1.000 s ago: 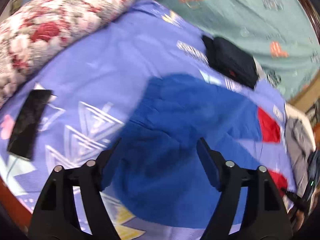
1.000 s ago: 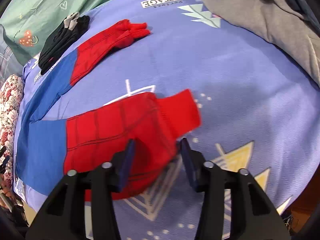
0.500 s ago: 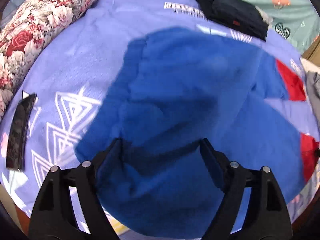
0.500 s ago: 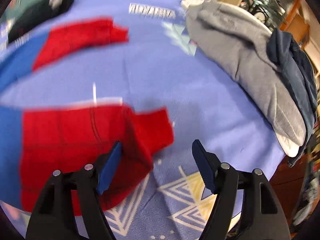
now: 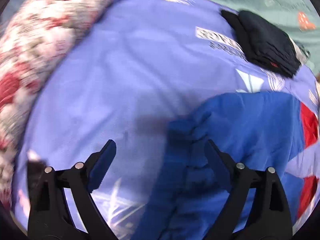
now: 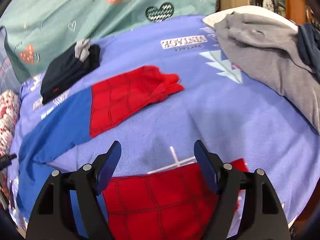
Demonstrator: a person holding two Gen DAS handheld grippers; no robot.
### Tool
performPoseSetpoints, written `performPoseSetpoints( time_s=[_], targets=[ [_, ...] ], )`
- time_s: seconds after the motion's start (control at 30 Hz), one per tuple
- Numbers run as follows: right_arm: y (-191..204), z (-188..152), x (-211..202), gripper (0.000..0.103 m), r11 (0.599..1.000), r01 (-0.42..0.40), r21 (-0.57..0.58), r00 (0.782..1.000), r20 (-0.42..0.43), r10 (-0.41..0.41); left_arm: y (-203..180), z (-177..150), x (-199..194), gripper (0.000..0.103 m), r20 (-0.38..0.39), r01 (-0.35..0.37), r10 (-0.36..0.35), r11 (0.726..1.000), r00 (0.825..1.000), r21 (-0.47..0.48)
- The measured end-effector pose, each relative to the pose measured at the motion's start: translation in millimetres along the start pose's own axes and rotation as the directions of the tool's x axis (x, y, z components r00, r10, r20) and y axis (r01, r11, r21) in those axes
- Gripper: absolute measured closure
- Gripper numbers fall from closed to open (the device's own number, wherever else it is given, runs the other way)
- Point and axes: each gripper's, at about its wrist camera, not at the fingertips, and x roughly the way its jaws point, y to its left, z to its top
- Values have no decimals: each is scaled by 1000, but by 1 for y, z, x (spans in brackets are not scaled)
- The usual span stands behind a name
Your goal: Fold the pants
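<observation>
Blue-and-red pants [image 6: 112,104] lying spread on the purple bedspread [image 6: 220,120] of the bed, both legs stretched apart, red cuffs toward the grey garment pile [image 6: 270,60], blue waist end toward the floral pillow [image 5: 40,50]. Not yet folded, by the look of it.

Left tool [image 5: 160,154] over the waist end [image 5: 200,150], jaws wide and opening further; bunched blue cloth between them on the right side, bare bedspread on the left, neither pad pressing on anything. Right tool [image 6: 158,156] over bare bedspread just above the near red leg [image 6: 160,196], jaws wide and opening too, holding nothing.

Likely troubles from here:
- Pinching the bedspread along with the pants, since thin cloth lies flat on cloth and the left tool straddles both.
- Catching only the top layer of the rumpled waistband, leaving the under layer to drag and crease.
- Uneven lift between the two hands, skewing one leg over the other so the seams miss.
- Sweeping a leg into the folded dark garment [image 6: 68,72] near the far leg.

No containers in view: no basket, box or drawer, only loose clothes on the bed.
</observation>
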Motion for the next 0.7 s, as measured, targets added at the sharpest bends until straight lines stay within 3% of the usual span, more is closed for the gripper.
performPoseSetpoints(
  time_s=[0.13,0.17,0.2,0.23,0.37,0.5,0.57,0.67,0.7],
  targets=[
    [-2,4,6,27,999,31,6,1000,-2,-31,-18,9,22,28,-36,0,3,998,999,66],
    [-5,4,7,27,999,41,12,999,-2,-41,-23,11,26,50,-47,30,-27,997,999,75],
    [-7,4,9,27,999,47,13,999,-5,-47,-25,11,28,62,-56,57,-52,995,997,80],
    [-7,5,11,27,999,54,8,998,-10,-54,-31,12,27,65,-43,45,-41,994,998,95],
    [-8,14,24,27,998,53,-26,998,-28,-54,-54,3,10,67,76,-78,63,975,995,210],
    [-24,38,43,27,993,105,59,994,-8,-105,-43,2,-13,67,166,-123,97,981,981,152],
    [-28,52,62,28,994,60,87,998,-36,-57,-36,5,-17,67,171,-99,79,989,982,114],
    [-31,70,89,40,991,-37,129,995,-85,48,-33,8,-15,67,150,-85,71,992,986,90],
    [-32,74,98,50,987,-53,152,991,-110,70,-31,8,-15,67,146,-85,72,993,987,85]
  ],
)
